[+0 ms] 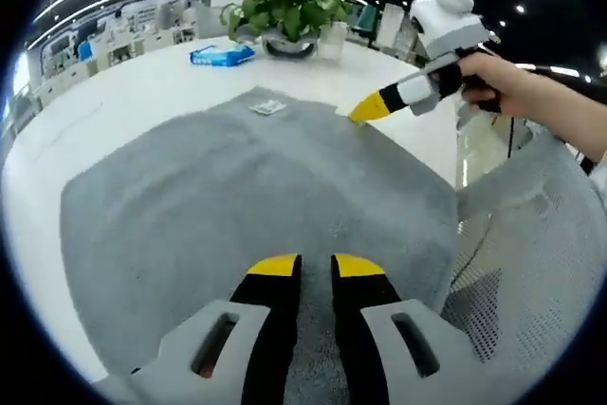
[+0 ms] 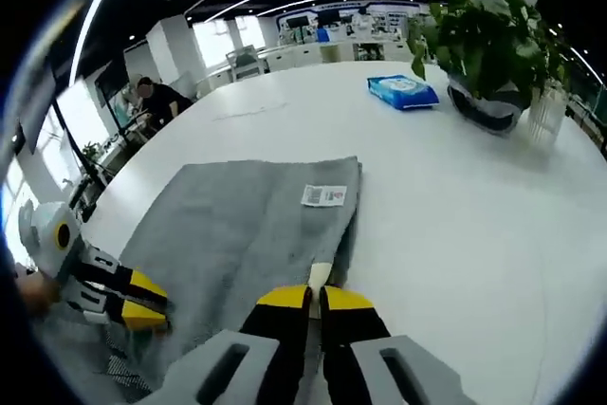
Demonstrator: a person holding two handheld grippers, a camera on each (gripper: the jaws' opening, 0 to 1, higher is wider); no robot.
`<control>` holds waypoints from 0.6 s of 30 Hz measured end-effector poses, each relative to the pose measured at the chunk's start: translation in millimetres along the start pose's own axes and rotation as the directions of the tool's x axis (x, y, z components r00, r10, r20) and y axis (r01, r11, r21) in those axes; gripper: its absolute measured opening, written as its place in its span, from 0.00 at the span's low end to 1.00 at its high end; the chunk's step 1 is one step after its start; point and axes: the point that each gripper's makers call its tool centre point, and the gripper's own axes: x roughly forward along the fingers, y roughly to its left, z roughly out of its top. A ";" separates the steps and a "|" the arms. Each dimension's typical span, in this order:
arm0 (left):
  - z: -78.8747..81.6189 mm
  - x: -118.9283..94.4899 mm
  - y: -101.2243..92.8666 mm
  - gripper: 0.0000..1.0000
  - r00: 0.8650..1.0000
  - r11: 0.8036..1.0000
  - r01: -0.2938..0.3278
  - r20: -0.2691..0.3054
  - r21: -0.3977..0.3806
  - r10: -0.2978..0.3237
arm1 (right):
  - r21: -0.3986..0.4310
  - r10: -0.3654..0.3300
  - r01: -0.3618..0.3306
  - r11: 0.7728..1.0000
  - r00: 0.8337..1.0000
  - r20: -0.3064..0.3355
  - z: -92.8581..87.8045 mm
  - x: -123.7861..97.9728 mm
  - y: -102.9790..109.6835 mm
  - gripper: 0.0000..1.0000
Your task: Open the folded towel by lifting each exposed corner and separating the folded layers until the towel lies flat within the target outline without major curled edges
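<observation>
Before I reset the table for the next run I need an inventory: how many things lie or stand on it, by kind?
Grey towel, with a white label: 1
Blue packet of wipes: 1
Potted plant: 1
Clear glass beside the plant: 1
Total: 4

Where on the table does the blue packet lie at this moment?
In the right gripper view the blue packet lies on the white table beyond the grey towel, just left of the potted plant. In the left gripper view it also lies left of the plant.
</observation>
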 end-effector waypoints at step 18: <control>69.1 17.9 27.7 0.13 0.984 0.931 0.094 0.175 -0.354 -0.033 | -0.182 0.134 -0.134 0.974 0.991 -0.012 2.1 23.5 77.5 0.00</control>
